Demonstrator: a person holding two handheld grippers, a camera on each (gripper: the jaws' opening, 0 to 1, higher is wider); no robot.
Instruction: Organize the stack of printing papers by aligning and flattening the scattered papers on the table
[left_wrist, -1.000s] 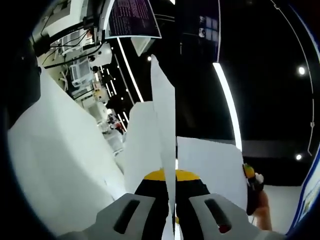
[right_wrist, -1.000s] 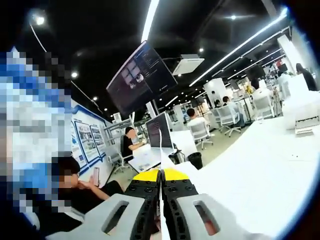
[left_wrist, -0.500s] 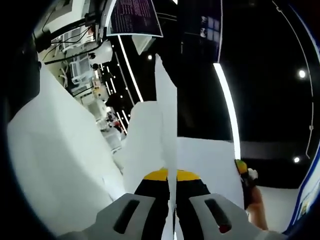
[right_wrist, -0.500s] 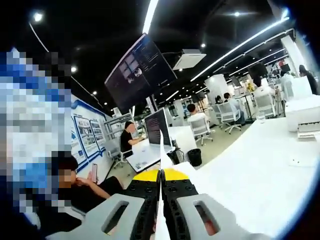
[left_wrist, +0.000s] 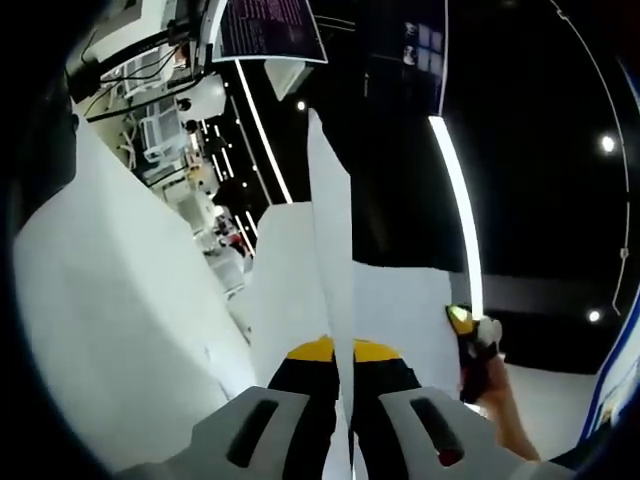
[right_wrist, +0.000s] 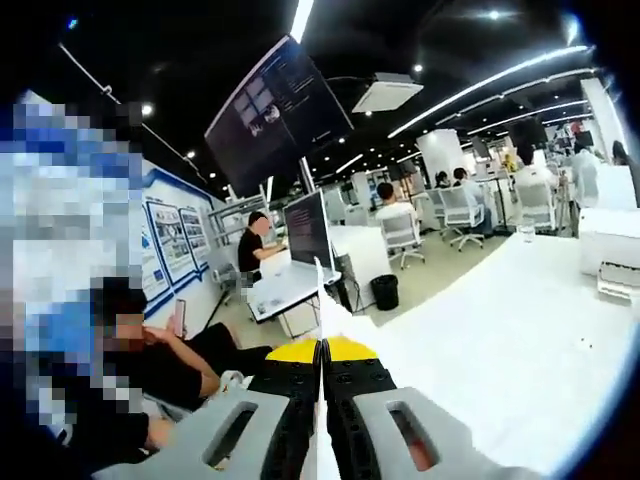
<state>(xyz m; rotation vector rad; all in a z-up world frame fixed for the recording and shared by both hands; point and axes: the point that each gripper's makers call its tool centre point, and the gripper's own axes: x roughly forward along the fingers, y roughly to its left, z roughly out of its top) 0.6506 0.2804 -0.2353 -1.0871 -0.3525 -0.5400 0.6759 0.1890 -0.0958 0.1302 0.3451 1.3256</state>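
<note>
- Two grippers are holding the papers (left_wrist: 395, 315) up off the table (right_wrist: 510, 330): the left gripper (left_wrist: 344, 352) is pinching them edge-on between its yellow-tipped jaws, and the right gripper (right_wrist: 321, 350) is closing its jaws on a thin white edge that is rising between them.
- In the left gripper view, the sheets are fanning out: one is standing up tall from the jaws, others are leaning away to either side, so the edges are not lining up yet.
- The right gripper (left_wrist: 470, 345) is coming into that view at the far edge of the sheets, so the stack is hanging between the two holds.
- Judging by the look, the papers are handling as light, thin and floppy; they are bending wherever they are unsupported, and loose sheets are likely sliding over one another.
- A hold on two opposite edges, near the middle of each, is probably suiting them best, with a firm but gentle pinch so nothing is creasing.
- Tapping the lower edge on the table is likely what is squaring them.
- People are sitting at desks in the office behind, in the right gripper view.
</note>
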